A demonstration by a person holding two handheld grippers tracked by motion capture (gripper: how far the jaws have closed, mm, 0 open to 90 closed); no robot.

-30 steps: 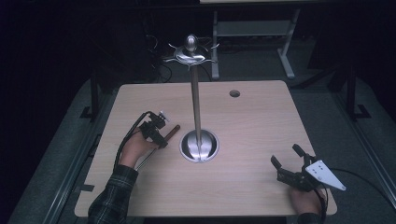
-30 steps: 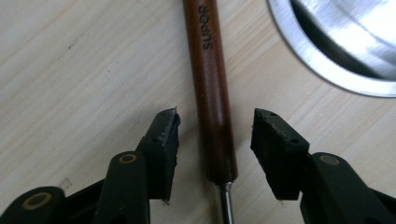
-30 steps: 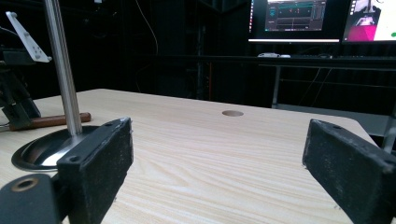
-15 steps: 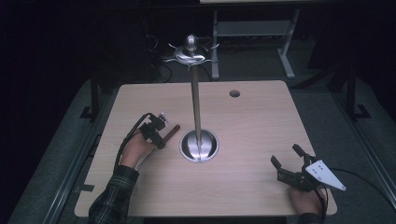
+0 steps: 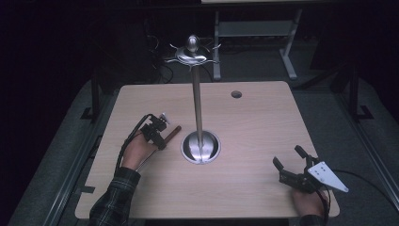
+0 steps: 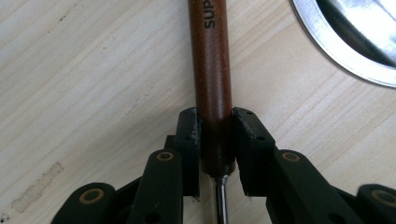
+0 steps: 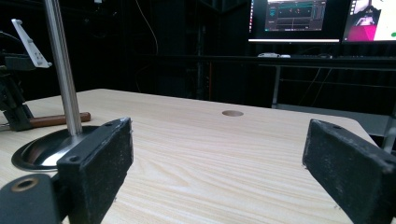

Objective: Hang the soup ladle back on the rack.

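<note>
On the left half of the table (image 5: 263, 122), we find the brown-handled tool (image 6: 212, 88) lying flat on the wood, just beside the round base of the metal stand (image 5: 201, 147). Its long axis runs straight out from the left gripper (image 6: 216, 144), handle pointing away from the hand toward the base and the thin metal shank (image 6: 221, 203) passing back between the jaws. We note that these jaws have just been closing and the pads (image 6: 190, 140) now bear on both sides of the handle near its shank end. The left hand is plainly the nearer one. The right gripper (image 5: 291, 162) rests near the front right corner, well apart from the tool, jaws spread wide with nothing between them. We judge a straight lift the safest move: bare table lies to the left and front, while the stand's base rim (image 6: 327, 46) crowds the handle's far end.
</note>
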